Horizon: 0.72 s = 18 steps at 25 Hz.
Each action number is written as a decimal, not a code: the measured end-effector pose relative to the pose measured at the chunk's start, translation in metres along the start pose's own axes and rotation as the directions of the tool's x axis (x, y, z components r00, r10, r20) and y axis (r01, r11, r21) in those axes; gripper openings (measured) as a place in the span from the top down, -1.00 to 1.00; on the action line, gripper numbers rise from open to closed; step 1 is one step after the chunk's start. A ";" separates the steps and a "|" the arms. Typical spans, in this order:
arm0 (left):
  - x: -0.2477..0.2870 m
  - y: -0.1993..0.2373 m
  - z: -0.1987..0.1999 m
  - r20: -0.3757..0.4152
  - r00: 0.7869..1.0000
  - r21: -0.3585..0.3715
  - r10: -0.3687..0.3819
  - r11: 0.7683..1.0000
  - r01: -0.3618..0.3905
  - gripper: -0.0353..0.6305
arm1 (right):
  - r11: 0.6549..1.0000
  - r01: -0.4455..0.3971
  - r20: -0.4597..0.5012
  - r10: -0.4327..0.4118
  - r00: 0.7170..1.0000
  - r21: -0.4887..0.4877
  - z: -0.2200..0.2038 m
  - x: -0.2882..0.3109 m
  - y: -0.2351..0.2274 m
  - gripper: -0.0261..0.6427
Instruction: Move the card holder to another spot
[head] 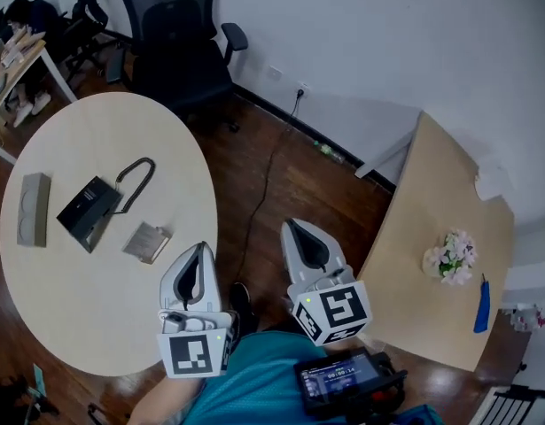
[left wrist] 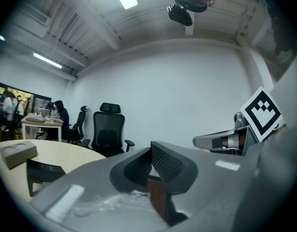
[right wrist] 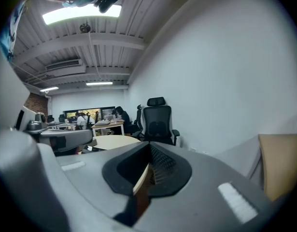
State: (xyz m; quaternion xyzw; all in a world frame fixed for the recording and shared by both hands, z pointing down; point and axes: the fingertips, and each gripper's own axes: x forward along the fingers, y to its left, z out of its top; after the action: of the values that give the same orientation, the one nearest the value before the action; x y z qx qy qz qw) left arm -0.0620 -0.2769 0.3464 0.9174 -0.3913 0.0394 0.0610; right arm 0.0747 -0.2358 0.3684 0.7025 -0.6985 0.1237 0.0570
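Note:
The black card holder (head: 89,212) lies on the round pale table (head: 95,317), with a dark looped strap (head: 137,177) trailing off its far end. In the left gripper view the card holder (left wrist: 42,172) shows low at the left. My left gripper (head: 194,251) hovers over the table's near right edge, right of the holder and apart from it. Its jaws are shut with nothing between them (left wrist: 150,150). My right gripper (head: 295,229) hangs over the wooden floor between the two tables, also shut and empty (right wrist: 149,148).
A grey flat box (head: 33,209) lies left of the holder, and a small silver case (head: 147,243) lies just right of it. A black office chair (head: 175,38) stands behind the table. A second wooden table (head: 432,264) at right carries flowers (head: 451,256) and a blue pen (head: 482,305).

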 end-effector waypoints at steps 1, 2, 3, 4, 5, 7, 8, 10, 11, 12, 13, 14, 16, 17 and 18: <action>0.005 -0.013 -0.001 -0.001 0.999 0.005 -0.042 0.999 0.042 0.85 | 0.999 0.036 0.007 -0.036 0.999 0.008 0.000 -0.009 -0.011 0.94; 0.009 -0.025 -0.003 -0.005 0.996 0.013 -0.086 0.996 0.086 0.85 | 0.997 0.073 0.012 -0.073 0.997 0.015 -0.001 -0.019 -0.021 0.94; 0.013 -0.038 -0.007 -0.014 0.992 0.024 -0.129 0.991 0.129 0.85 | 0.994 0.108 0.014 -0.108 0.994 0.022 -0.003 -0.029 -0.030 0.94; 0.016 -0.050 -0.012 -0.028 0.985 0.037 -0.168 0.985 0.169 0.85 | 0.990 0.140 0.012 -0.141 0.990 0.028 -0.006 -0.039 -0.039 0.94; 0.018 -0.063 -0.016 -0.039 0.978 0.049 -0.204 0.977 0.206 0.85 | 0.985 0.171 0.009 -0.172 0.985 0.034 -0.010 -0.051 -0.047 0.94; 0.020 -0.089 -0.019 -0.047 0.963 0.057 -0.267 0.961 0.269 0.85 | 0.971 0.231 0.004 -0.232 0.973 0.052 -0.018 -0.077 -0.061 0.94; 0.020 -0.103 -0.019 -0.046 0.954 0.056 -0.295 0.953 0.297 0.85 | 0.963 0.260 0.004 -0.261 0.965 0.064 -0.021 -0.091 -0.069 0.94; 0.017 -0.131 -0.017 -0.044 0.936 0.054 -0.350 0.935 0.352 0.85 | 0.946 0.315 0.009 -0.316 0.949 0.081 -0.025 -0.118 -0.083 0.94; 0.015 -0.145 -0.017 -0.045 0.925 0.057 -0.377 0.923 0.380 0.85 | 0.937 0.339 0.013 -0.342 0.940 0.087 -0.027 -0.131 -0.090 0.94; 0.012 -0.160 -0.019 -0.048 0.914 0.062 -0.404 0.912 0.406 0.85 | 0.927 0.362 0.016 -0.365 0.931 0.093 -0.030 -0.144 -0.096 0.94; 0.008 -0.174 -0.020 -0.052 0.903 0.067 -0.427 0.900 0.430 0.85 | 0.918 0.384 0.018 -0.387 0.922 0.098 -0.033 -0.158 -0.102 0.94; 0.004 -0.188 -0.022 -0.056 0.892 0.072 -0.448 0.890 0.451 0.85 | 0.909 0.404 0.020 -0.408 0.913 0.104 -0.036 -0.172 -0.107 0.94; -0.005 -0.215 -0.026 -0.065 0.875 0.076 -0.480 0.872 0.484 0.85 | 0.890 0.440 0.021 -0.445 0.895 0.119 -0.043 -0.204 -0.117 0.94; -0.011 -0.228 -0.029 -0.068 0.867 0.075 -0.494 0.864 0.498 0.85 | 0.881 0.456 0.021 -0.462 0.887 0.127 -0.048 -0.221 -0.121 0.94; -0.017 -0.242 -0.030 -0.066 0.859 0.072 -0.507 0.856 0.511 0.85 | 0.871 0.473 0.022 -0.480 0.877 0.134 -0.053 -0.238 -0.125 0.94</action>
State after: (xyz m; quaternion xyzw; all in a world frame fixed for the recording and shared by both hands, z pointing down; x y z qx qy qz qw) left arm 0.1007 -0.0943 0.3545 0.9888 -0.1313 0.0593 0.0381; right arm 0.1961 0.0105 0.3707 0.8583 -0.4959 0.1300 0.0228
